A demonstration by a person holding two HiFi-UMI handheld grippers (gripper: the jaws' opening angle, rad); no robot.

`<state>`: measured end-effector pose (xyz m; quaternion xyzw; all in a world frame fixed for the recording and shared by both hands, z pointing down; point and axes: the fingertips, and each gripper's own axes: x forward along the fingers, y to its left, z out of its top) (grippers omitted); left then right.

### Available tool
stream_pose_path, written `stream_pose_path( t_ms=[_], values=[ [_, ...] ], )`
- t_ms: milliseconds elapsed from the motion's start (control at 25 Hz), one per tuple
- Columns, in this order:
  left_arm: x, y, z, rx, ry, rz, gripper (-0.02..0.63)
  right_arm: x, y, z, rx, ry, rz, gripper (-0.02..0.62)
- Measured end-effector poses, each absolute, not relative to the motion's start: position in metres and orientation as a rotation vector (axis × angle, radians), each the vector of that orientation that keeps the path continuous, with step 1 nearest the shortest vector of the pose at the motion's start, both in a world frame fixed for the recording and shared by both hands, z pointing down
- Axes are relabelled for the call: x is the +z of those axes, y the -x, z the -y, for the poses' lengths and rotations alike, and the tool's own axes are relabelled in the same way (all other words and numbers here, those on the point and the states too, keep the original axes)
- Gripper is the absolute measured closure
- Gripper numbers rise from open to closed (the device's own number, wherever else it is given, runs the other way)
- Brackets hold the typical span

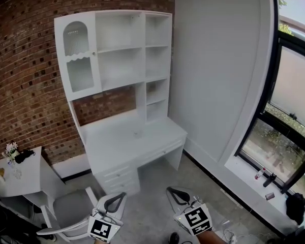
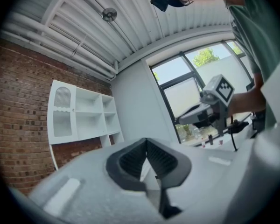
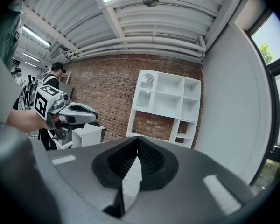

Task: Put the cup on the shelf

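The white shelf unit (image 1: pixel 119 55) stands on a white desk (image 1: pixel 127 146) against the brick wall, its open compartments bare. A small pale thing (image 1: pixel 137 133) on the desk may be the cup; it is too small to tell. My left gripper (image 1: pixel 115 202) and right gripper (image 1: pixel 177 194) hang low at the bottom of the head view, far from the desk. Both are shut with nothing between their jaws. The left gripper view shows its own shut jaws, the shelf unit (image 2: pixel 84 115) and the right gripper (image 2: pixel 203 115). The right gripper view shows the shelf unit (image 3: pixel 167 101) and the left gripper (image 3: pixel 67 115).
A white chair (image 1: pixel 66 212) stands at the lower left in front of the desk. A small white side table (image 1: pixel 20 179) with flowers (image 1: pixel 11 149) is at the left. Small bottles (image 1: pixel 260 174) and a black object (image 1: pixel 296 207) lie on the window sill at the right.
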<state>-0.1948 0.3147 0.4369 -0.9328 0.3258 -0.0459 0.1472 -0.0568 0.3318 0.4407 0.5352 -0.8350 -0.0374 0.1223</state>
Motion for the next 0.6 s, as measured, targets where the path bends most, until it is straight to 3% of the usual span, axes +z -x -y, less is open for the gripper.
stream_pose_path(
  t_ms=[600],
  values=[
    [0.443,0.126,-0.225,-0.199,2.652,-1.019,0.603,0.446,-0.013,-0.231,-0.096,-1.485,2.516,0.589]
  ],
)
